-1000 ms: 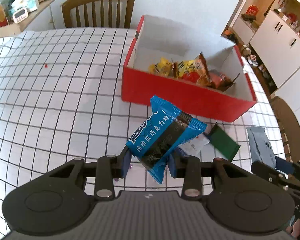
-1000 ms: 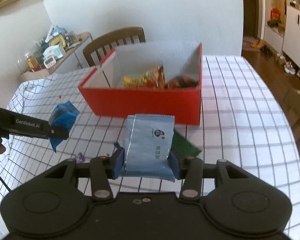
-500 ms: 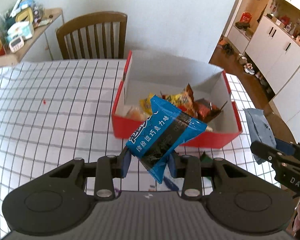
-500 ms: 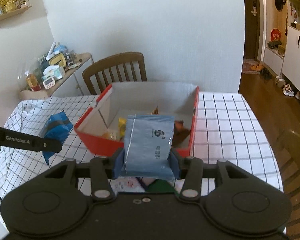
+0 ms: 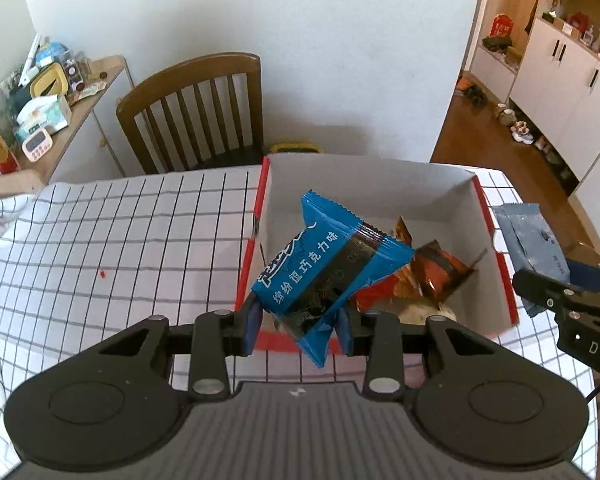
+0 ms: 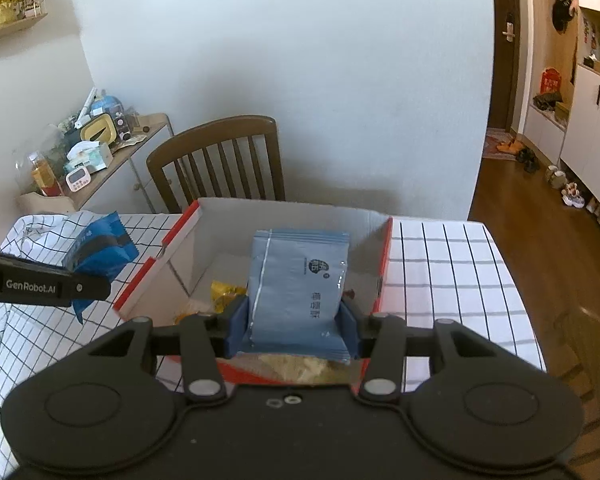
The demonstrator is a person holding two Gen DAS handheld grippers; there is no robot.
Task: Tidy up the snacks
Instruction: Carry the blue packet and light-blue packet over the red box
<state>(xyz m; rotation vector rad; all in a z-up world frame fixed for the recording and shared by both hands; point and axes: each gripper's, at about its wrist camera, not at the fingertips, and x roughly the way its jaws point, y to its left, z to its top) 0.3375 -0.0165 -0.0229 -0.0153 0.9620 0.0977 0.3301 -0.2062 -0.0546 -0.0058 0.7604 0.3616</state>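
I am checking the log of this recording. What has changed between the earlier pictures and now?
Both grippers rose and moved forward toward the red box. The left gripper now holds the blue snack pack over the box's near edge; the right gripper holds the pale blue packet above it. Both grips and the snacks in the box are unchanged.

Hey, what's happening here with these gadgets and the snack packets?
A person is tidying snacks into a red box on a checked tablecloth, using a hand-held tool in each hand. The left tool grips a bright blue snack packet over the box. The right tool grips a pale blue packet, also above the box. A few orange and yellow snacks already lie inside. Neither packet has been dropped in yet.
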